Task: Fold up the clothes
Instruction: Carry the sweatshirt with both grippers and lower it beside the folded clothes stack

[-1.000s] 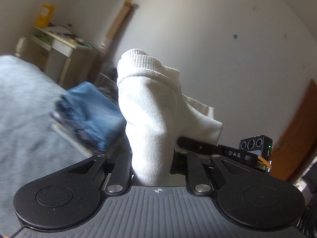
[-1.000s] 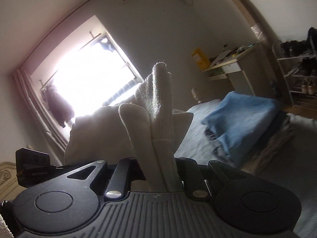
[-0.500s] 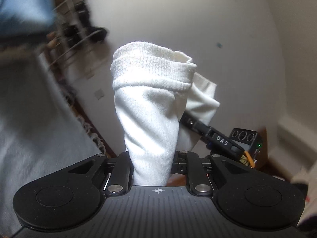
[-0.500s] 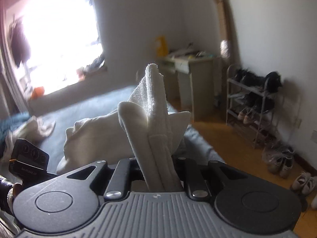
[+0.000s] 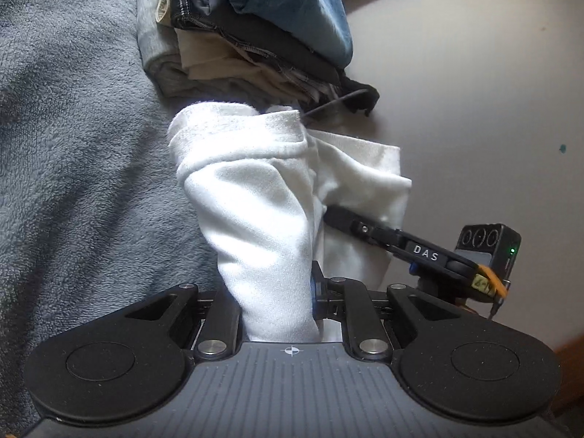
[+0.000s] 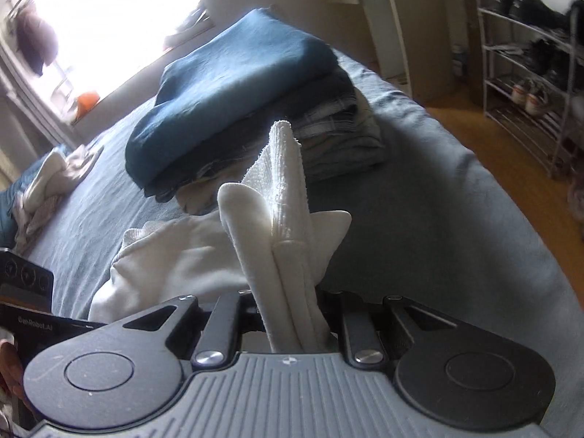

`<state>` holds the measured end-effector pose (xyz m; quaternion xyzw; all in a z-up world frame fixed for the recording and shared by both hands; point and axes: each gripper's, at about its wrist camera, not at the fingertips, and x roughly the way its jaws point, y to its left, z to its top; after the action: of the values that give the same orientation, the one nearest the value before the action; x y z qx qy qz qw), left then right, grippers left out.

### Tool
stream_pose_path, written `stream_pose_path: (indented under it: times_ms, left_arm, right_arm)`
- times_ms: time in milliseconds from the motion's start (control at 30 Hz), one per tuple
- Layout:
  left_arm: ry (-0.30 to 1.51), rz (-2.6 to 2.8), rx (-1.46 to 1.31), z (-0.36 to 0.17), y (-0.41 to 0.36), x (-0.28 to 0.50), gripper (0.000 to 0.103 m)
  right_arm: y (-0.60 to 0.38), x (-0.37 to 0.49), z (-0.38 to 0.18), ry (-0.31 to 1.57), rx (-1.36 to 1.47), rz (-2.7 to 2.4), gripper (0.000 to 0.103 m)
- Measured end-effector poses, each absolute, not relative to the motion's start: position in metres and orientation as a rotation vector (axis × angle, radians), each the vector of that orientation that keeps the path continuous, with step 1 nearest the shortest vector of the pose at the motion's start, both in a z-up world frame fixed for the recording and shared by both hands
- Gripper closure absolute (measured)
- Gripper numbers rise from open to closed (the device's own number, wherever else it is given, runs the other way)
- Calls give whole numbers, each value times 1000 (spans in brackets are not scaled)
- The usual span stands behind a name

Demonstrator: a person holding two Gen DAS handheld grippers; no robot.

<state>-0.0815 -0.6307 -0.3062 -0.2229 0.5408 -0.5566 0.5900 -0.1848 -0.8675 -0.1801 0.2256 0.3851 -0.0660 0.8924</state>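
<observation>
A white garment (image 5: 255,211) is pinched between the jaws of my left gripper (image 5: 277,314) and bunches upward, hiding the fingertips. The other gripper's black body (image 5: 419,252) pokes out from behind the cloth on the right. In the right wrist view, my right gripper (image 6: 292,321) is shut on folded layers of the same white garment (image 6: 281,219), which rise in a narrow peak; more of it (image 6: 171,259) sags toward the left. Both grippers hold the cloth just in front of a stack of folded clothes (image 6: 248,84) topped by a blue piece, on a grey-blue blanket (image 6: 419,197).
The stack of folded clothes (image 5: 255,25) lies at the bed's edge near a pale wall (image 5: 474,91). Loose unfolded clothes (image 6: 47,186) lie on the far left of the bed. A shoe rack (image 6: 529,73) and a desk (image 6: 394,18) stand beyond on the wooden floor (image 6: 511,160).
Both grippers, still holding the white garment, have swung down from pointing at walls and room to pointing at the bed, and are now close to the folded stack.
</observation>
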Motion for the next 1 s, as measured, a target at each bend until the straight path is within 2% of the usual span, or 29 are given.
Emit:
stream_pose_path:
  times_ms: [133,233,300,367,467,567,667,900,1000]
  left_arm:
    - [1222,-1319,-482,-310,-637,-74,89]
    - [1290,-1294,-488,-331,-639,-61,89]
    - [1341,-1274,-494,-346,-640,-52,86]
    - [1391,-1253,-501,-361,-641,-43,83]
    - [1411,-1256,-508,-359,-631,-42,79]
    - [1414,-1240,-528,-357,-616,-41,73]
    - [1408,-1205,-557,-359,-599,-39,68]
    - [1373,-1116,-628,-362,-569,-31,68]
    - [1349,-1065,-669,-365,-562,-24,68]
  right_arm:
    - [-880,-179,-180,798,471,-121,86]
    - [-885,-171,-195,819,492,-123,86]
    - [-890,-166,-208,826,532,-138,84]
    - [-894,-163,-220,832,592,-165,75]
    - [-904,-173,-221,759,676,-214,61]
    - [-913,-184,-221,685,759,-261,56]
    - [-917,-201,-214,626,792,-306,54]
    - [-920,-294,-189,364,916,-443,52]
    - [-910,-346,-187,317,1004,-496,49]
